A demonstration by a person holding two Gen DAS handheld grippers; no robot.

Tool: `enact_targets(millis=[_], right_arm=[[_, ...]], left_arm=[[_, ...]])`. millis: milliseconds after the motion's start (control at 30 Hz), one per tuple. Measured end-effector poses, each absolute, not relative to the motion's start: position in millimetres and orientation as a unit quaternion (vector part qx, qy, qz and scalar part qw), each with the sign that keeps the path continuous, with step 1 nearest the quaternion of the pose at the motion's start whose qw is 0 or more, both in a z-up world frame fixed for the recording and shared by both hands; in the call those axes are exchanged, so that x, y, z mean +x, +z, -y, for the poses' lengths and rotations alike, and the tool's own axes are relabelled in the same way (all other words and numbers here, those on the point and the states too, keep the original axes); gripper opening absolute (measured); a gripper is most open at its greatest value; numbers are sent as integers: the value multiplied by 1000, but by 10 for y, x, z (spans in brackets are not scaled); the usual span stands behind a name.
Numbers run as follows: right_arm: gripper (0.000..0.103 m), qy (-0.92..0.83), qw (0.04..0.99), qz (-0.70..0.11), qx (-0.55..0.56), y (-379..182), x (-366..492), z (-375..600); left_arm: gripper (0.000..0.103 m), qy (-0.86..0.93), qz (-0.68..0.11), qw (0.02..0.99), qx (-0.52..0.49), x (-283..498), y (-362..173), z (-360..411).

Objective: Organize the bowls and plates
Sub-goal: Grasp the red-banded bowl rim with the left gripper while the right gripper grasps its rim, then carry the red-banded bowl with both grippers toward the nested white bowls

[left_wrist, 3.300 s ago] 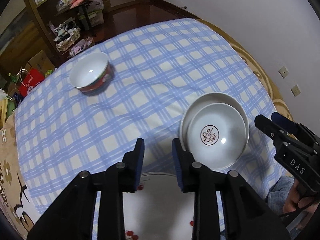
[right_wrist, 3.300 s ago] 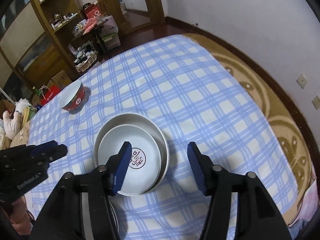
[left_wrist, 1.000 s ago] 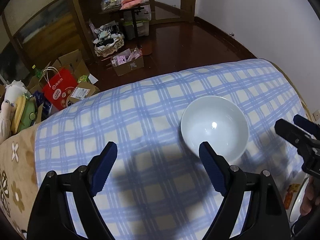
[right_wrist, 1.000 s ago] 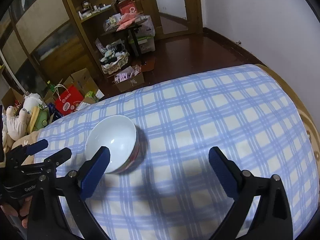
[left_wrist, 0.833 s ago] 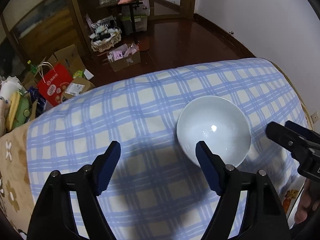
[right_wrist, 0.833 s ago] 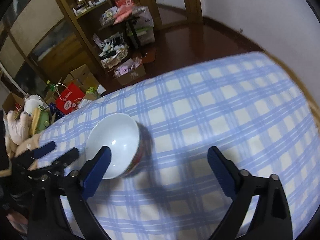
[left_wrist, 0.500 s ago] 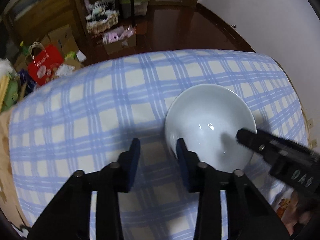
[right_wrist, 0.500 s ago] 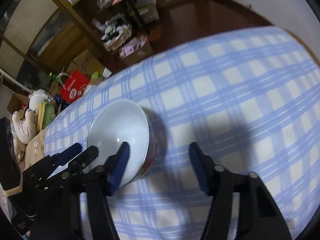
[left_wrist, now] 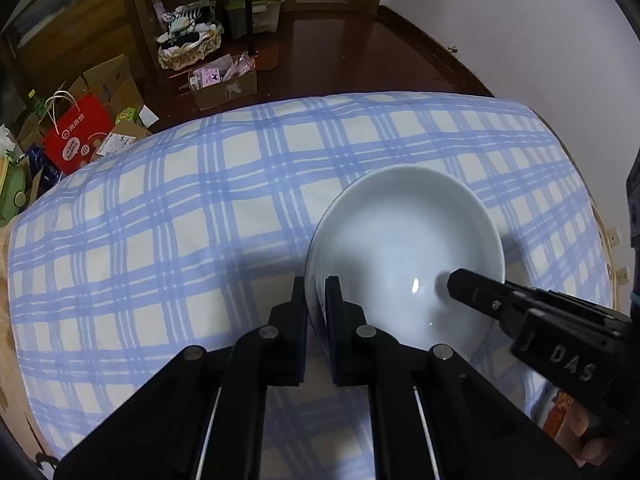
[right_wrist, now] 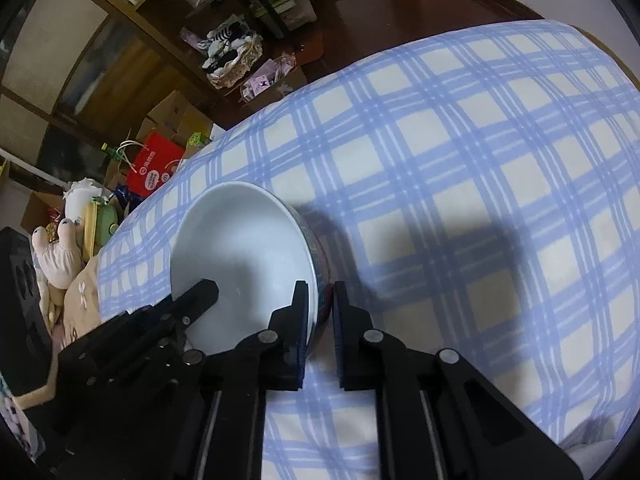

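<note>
While closing on opposite sides of one white bowl, left tongs astride its near-left rim, right tongs astride its right rim, bowl on blue-checked bench.

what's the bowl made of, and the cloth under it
The bowl looks like glazed ceramic or porcelain: glossy white inside with a sharp light glint, and a red patterned outside in the right wrist view. The blue checked cloth looks like soft matte fabric, with no shine and gentle wrinkles; the fibre can't be told.
</note>
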State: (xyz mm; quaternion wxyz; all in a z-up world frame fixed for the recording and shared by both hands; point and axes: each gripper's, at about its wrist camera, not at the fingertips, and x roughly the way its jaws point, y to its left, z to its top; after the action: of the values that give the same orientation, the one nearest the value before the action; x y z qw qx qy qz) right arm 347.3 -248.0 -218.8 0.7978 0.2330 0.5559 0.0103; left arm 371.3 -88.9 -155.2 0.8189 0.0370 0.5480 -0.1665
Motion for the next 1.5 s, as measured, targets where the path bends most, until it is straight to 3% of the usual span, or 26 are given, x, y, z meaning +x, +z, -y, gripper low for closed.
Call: enact_targets(millis=[867,1500], right_arm=[[11,-12,853,-466,235,-961,2050,2534],[11,-55,867,-433,242,-614,943,2930]], left_arm=[[9,-200,-483,850,65,2427,-335,941],[10,-244,-473,843,75,1458,-78,1395]])
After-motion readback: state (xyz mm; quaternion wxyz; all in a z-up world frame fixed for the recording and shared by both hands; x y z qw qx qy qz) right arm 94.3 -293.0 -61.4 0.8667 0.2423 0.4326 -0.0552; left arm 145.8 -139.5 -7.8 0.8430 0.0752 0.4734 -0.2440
